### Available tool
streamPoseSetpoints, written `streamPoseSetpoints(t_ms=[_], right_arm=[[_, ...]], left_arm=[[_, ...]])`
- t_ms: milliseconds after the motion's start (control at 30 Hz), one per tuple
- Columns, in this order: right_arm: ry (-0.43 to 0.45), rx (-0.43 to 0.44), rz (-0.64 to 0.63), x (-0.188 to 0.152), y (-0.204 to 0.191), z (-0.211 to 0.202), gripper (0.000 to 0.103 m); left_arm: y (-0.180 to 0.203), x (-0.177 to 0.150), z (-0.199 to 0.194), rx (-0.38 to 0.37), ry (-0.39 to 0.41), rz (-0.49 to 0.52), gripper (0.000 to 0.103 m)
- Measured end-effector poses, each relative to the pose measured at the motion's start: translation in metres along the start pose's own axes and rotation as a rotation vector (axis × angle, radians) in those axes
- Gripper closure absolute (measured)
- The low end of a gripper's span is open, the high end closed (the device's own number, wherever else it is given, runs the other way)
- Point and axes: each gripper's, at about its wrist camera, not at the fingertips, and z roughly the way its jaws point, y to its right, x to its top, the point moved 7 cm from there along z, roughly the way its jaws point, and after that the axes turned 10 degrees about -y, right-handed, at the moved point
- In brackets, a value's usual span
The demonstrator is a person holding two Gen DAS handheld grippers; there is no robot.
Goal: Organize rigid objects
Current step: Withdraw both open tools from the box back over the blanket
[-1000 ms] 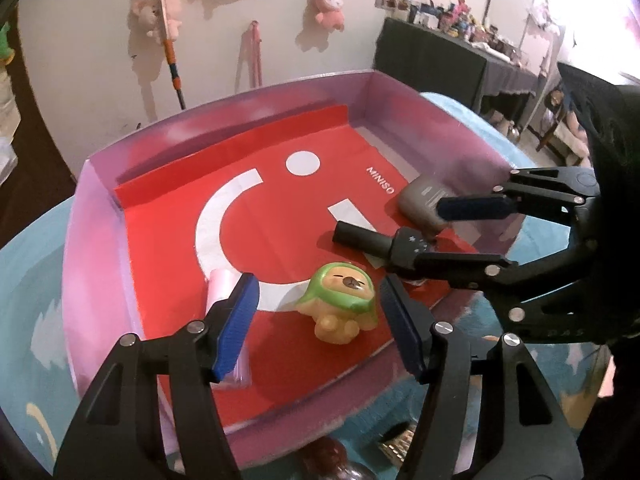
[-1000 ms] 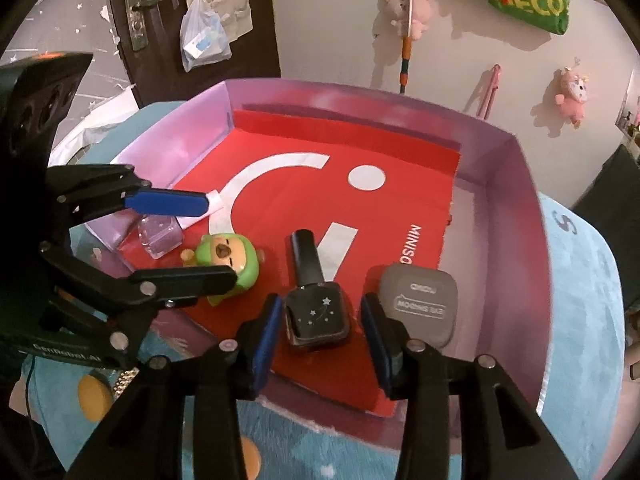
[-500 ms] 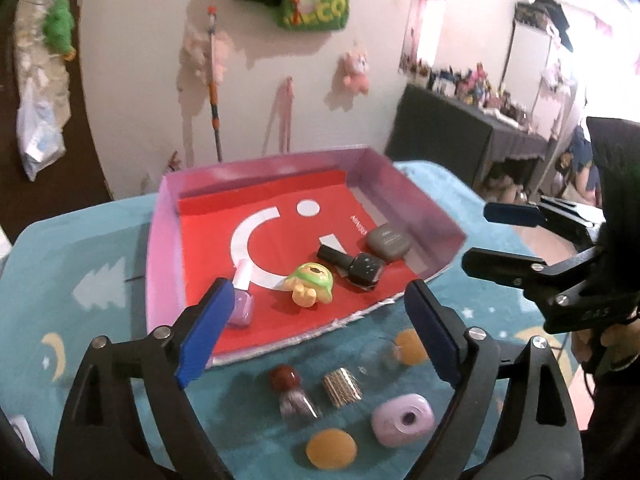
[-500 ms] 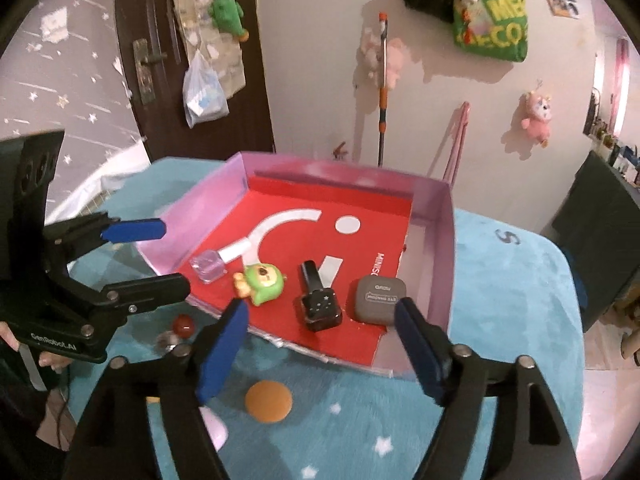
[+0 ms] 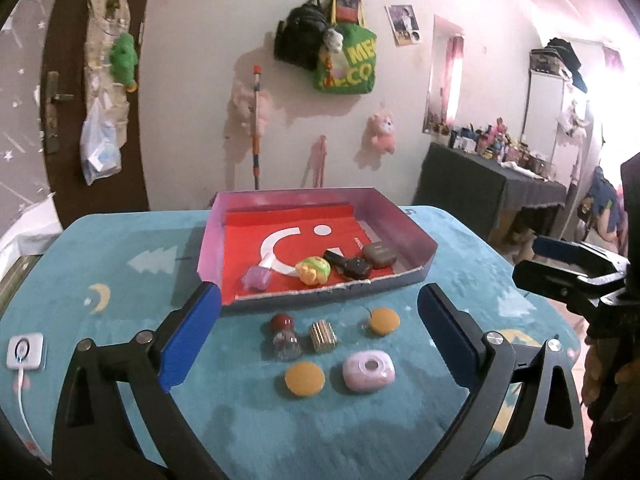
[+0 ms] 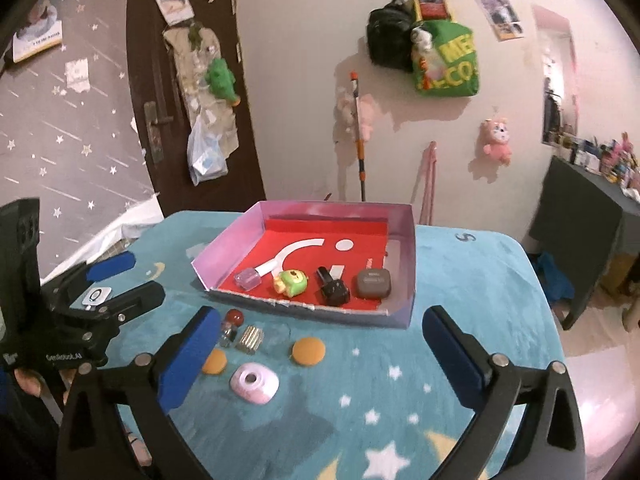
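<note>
Both pairs of jaws stand wide and hold nothing. My left gripper [image 5: 320, 336] hangs above the near edge of the tabletop [image 5: 120, 280], and the loose things lie straight ahead of it, between its two fingers as that camera sees them. My right gripper [image 6: 316, 344] is also wide and empty, but for it the same group lies ahead and to the left, close to its left finger.

Going outward from the left jaws, I meet first the orange disc [image 5: 304, 378] and the pink rounded case [image 5: 368, 370], side by side. Just behind them are the small bottle with the red cap [image 5: 285, 336], the ribbed metal piece [image 5: 322, 335] and a second orange disc [image 5: 384, 321]. The bottle lies down, with its long axis pointing away from me toward the tray [image 5: 216, 232].

The tray stands past these things, near the far edge of the tabletop. Along its near wall four things are in a row: a clear lilac bottle [image 5: 256, 278], a green figure [image 5: 313, 270], a black bottle [image 5: 347, 263] and a grey case [image 5: 379, 255].

I judge that the left gripper is better placed for the next pick, because the nearest disc and the pink case are directly in front of it, and it needs only to go down and forward. Everything picked must then travel over the near wall of the tray.
</note>
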Motion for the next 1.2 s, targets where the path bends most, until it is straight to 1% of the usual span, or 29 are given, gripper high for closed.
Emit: streamPoseSetpoints(t_ms=[67, 133, 200, 367, 500, 633, 733, 900, 967, 1200], right_arm=[[0.008, -0.012, 0.011, -0.013, -0.001, -0.004, 0.0], [0.011, -0.044, 0.018, -0.029, 0.0, -0.005, 0.0], [0.009, -0.061, 0.03, -0.044, -0.001, -0.002, 0.0], [-0.002, -0.062, 0.073, -0.077, 0.002, 0.011, 0.0], [-0.018, -0.064, 0.073, -0.097, 0.0, 0.027, 0.0], [-0.026, -0.089, 0.078, -0.116, 0.0, 0.04, 0.0], [-0.046, -0.09, 0.098, -0.128, 0.002, 0.051, 0.0], [-0.068, -0.125, 0.111, -0.142, 0.006, 0.063, 0.0], [-0.078, -0.124, 0.12, -0.145, 0.009, 0.066, 0.0], [-0.073, -0.141, 0.116, -0.146, 0.012, 0.068, 0.0]], left_arm=[[0.003, -0.013, -0.006, 0.034, 0.014, 0.008, 0.003], [0.005, -0.024, -0.007, 0.047, 0.012, 0.011, 0.003], [0.006, -0.038, -0.006, 0.045, -0.002, 0.001, 0.003], [0.002, -0.071, 0.005, 0.049, -0.039, -0.034, 0.003], [-0.002, -0.093, 0.022, 0.021, -0.087, -0.072, 0.003], [-0.004, -0.11, 0.035, 0.044, -0.121, -0.068, 0.003], [-0.008, -0.12, 0.041, 0.065, -0.132, -0.077, 0.003], [-0.012, -0.126, 0.047, 0.076, -0.142, -0.087, 0.003], [-0.013, -0.128, 0.048, 0.075, -0.142, -0.092, 0.003], [-0.014, -0.128, 0.052, 0.074, -0.147, -0.089, 0.003]])
